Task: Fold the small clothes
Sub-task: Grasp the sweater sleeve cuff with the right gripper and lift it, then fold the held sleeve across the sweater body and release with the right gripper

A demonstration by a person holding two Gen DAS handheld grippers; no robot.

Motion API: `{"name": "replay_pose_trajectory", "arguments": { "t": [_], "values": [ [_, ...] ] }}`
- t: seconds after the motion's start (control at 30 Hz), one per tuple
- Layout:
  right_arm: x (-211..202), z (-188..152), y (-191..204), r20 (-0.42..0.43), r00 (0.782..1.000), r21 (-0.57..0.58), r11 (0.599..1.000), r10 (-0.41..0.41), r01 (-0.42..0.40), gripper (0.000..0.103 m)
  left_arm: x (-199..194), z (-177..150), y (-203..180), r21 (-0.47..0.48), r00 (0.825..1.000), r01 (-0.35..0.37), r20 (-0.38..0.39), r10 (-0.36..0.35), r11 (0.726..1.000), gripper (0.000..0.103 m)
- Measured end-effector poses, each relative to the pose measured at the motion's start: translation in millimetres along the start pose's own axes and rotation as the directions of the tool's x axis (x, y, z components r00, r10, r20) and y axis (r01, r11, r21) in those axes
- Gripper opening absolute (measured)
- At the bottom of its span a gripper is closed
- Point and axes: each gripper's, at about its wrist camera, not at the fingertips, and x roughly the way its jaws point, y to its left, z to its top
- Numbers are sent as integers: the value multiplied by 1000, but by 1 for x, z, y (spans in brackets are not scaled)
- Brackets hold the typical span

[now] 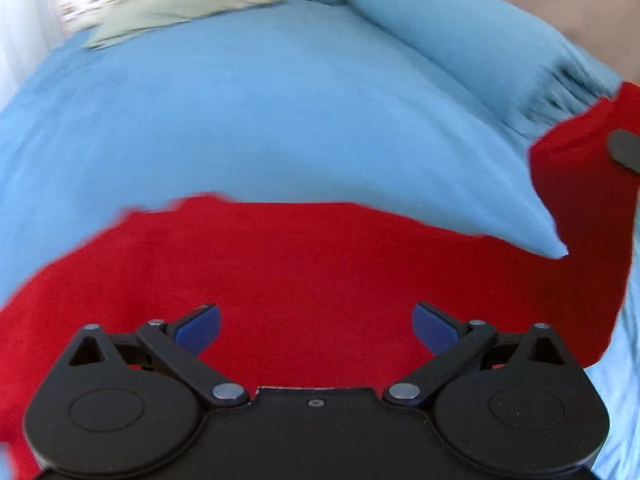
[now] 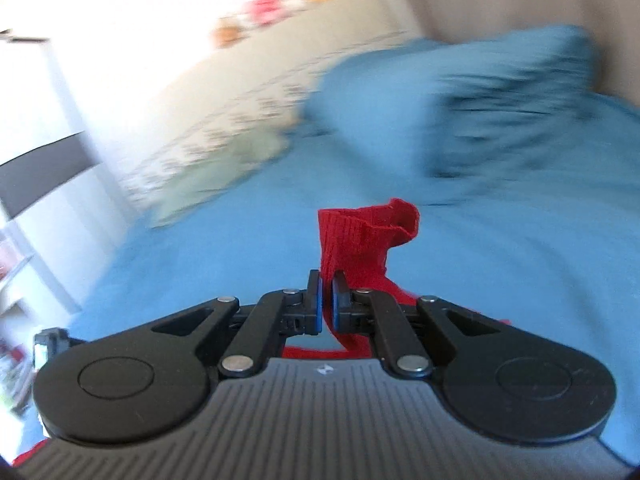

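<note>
A red knit garment (image 1: 304,272) lies spread on a blue bed sheet (image 1: 248,120). My left gripper (image 1: 316,326) hovers just over it, jaws wide open and empty. At the right edge of the left wrist view, part of the garment is lifted, with a dark finger of the other gripper beside it. My right gripper (image 2: 326,304) is shut on a ribbed edge of the red garment (image 2: 360,240), which sticks up past the blue pads. Both views are motion-blurred.
A blue pillow (image 1: 460,36) lies at the back right, also in the right wrist view (image 2: 508,108). A pale green cloth (image 1: 180,12) and a patterned cover lie at the far left of the bed. White furniture (image 2: 36,128) stands left.
</note>
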Motion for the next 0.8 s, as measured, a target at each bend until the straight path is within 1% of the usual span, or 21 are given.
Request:
{"name": "replay_pose_trajectory", "arguments": {
  "t": [0.03,0.1,0.13,0.2,0.27,0.33,0.4,0.43,0.47,0.57,0.67,0.7,0.73,0.77,0.8],
  "values": [
    [10,-5,29,-14,998,-16,998,56,-56,20,-9,-3,28,-26,999,-33,9,33,999,103],
    [27,-21,78,-56,987,-40,987,152,-155,20,-21,-14,77,-72,995,-97,15,98,993,103],
    [36,-34,103,-84,977,-58,977,198,-203,20,-25,-22,101,-95,992,-124,9,125,988,103],
    [55,-65,143,-147,953,-103,954,264,-281,20,-30,-39,141,-135,988,-152,-12,152,979,103],
    [74,-106,172,-234,926,-130,934,296,-331,20,-32,-59,172,-174,986,-168,-27,165,970,103],
    [89,-147,190,-315,908,-167,925,278,-341,20,-32,-75,192,-203,987,-164,-35,160,965,103],
    [96,-179,201,-363,898,-210,918,247,-337,20,-31,-88,206,-230,988,-157,-36,153,960,103],
    [98,-193,202,-380,894,-221,916,236,-335,20,-30,-93,210,-240,987,-163,-30,160,957,103],
    [100,-202,204,-391,893,-236,914,222,-330,20,-32,-98,211,-245,986,-166,-22,166,955,103],
    [95,-226,204,-394,901,-305,899,181,-314,20,-27,-102,212,-242,987,-157,-10,160,958,103],
    [89,-235,203,-398,901,-335,887,173,-318,26,-27,-102,207,-200,988,-148,7,152,969,103],
    [97,-234,201,-403,897,-340,881,180,-329,38,-29,-102,204,-182,989,-145,13,149,973,103],
    [95,-236,200,-411,891,-345,872,193,-348,59,-29,-101,200,-165,990,-134,21,139,977,103],
    [96,-235,203,-415,888,-353,864,200,-360,71,-32,-99,196,-153,992,-116,31,122,981,103],
    [91,-233,203,-414,888,-369,855,200,-364,87,-36,-97,194,-148,995,-83,46,91,986,103]
  ]
}}
